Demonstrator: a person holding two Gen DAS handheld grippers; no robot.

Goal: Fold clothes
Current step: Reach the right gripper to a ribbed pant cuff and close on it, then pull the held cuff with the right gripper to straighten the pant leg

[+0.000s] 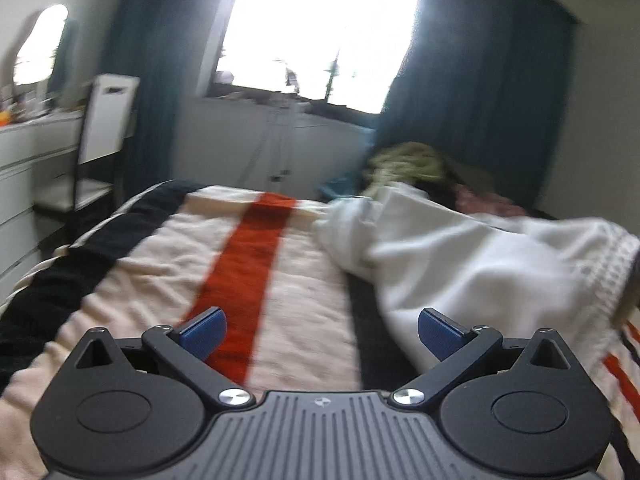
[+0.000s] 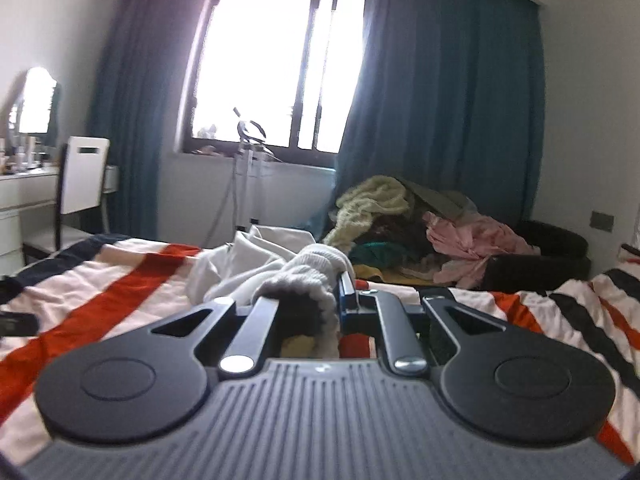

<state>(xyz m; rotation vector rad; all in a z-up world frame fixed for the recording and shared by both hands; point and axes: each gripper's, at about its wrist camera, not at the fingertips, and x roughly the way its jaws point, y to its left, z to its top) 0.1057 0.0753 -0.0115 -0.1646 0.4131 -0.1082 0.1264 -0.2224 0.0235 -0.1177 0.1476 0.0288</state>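
Observation:
A white garment with a ribbed hem lies bunched on the striped bedspread, to the right in the left wrist view. My left gripper hovers over the bedspread, open, its blue pads empty and just left of the garment. In the right wrist view my right gripper is shut on the garment's ribbed edge, and the rest of the white cloth trails away toward the far side of the bed.
A heap of other clothes sits at the far right of the bed beside a dark round seat. Blue curtains frame a bright window. A white dresser with a chair stands at left, a stand under the window.

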